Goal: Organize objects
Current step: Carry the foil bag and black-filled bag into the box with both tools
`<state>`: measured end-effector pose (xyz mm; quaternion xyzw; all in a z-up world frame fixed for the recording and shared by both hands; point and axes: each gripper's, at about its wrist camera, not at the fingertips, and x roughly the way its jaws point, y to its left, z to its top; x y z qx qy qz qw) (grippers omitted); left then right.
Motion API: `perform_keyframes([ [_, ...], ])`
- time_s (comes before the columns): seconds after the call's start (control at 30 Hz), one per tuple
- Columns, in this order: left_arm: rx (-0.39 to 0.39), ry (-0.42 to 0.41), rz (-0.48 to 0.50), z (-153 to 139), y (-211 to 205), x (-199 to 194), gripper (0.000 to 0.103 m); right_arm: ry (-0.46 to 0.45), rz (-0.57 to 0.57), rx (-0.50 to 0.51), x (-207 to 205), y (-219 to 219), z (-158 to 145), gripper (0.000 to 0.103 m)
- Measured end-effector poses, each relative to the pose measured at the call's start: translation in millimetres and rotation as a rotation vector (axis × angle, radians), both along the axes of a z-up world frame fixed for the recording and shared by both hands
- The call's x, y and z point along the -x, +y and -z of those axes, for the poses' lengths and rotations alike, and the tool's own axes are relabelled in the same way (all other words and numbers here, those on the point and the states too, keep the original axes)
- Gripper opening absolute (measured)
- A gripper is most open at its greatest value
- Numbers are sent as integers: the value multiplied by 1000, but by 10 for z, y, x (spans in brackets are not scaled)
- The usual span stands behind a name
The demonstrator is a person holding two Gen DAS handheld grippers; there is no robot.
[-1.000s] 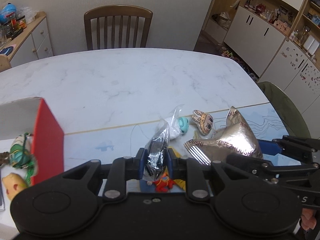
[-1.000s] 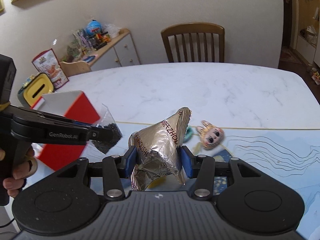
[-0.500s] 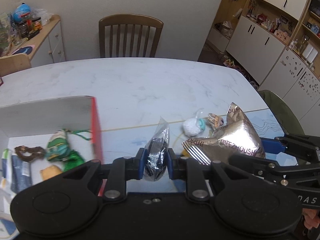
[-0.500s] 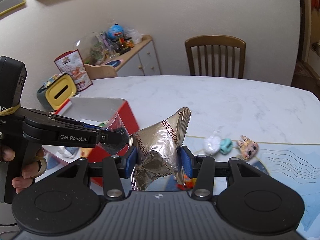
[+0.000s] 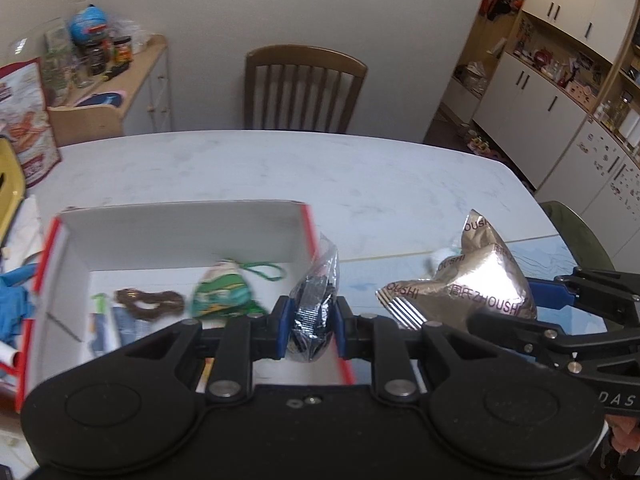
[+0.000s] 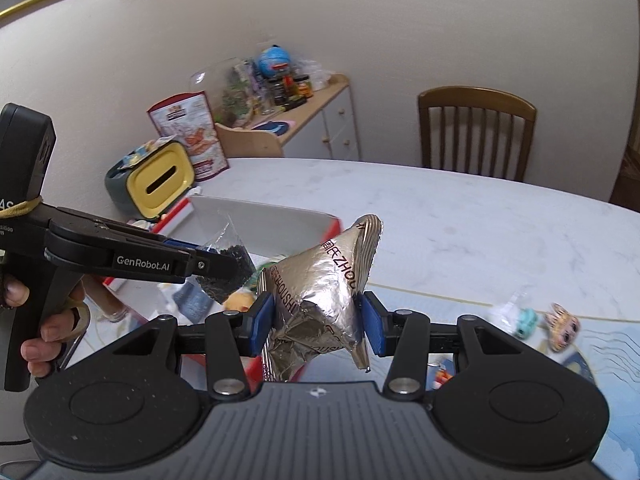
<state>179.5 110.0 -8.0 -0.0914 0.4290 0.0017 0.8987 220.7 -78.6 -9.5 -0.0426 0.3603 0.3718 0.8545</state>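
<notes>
- At the far left of the right wrist view, my left hand [image 6: 48,320] is gripping the black handle of the left gripper [image 5: 308,326].
- I am holding the left gripper over the near right corner of the red-and-white cardboard box [image 5: 176,236], its blue pads [image 5: 282,326] squeezing a small clear packet of dark bits [image 5: 314,308] between them.
- Inside the box, a brown scrunchie-like ring [image 5: 148,302] and a green pouch with a green cord [image 5: 224,290] are lying on the white floor, with some blurred printed packets at the near left.
- Right of the box, I am keeping the right gripper [image 6: 318,328] clamped on a crinkled silver foil snack bag [image 6: 324,300] printed ZHOUSHI, lifted clear of the white marble table [image 5: 280,172].
- The foil bag is hanging just beside the box's right wall, near the clear packet but apart from it.
- Farther right, a small white-and-teal toy [image 6: 520,318] and a tan animal-eared doll head [image 6: 564,326] are lying side by side on the pale blue mat [image 6: 608,344].
- A wooden chair [image 6: 476,132] is standing behind the table.
</notes>
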Motion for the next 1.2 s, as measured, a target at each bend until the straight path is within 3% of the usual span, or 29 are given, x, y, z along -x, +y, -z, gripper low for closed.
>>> perform_keyframes([
  [0.4, -26, 1, -81, 40, 643, 158, 20, -7, -86, 48, 131, 794, 95, 47],
  [0.8, -53, 56, -167, 301, 1182, 223, 20, 13, -133, 138, 109, 1396, 464, 47],
  [1.2, -165, 132, -191, 558, 1406, 164, 20, 19, -199, 213, 161, 1912, 781, 47],
])
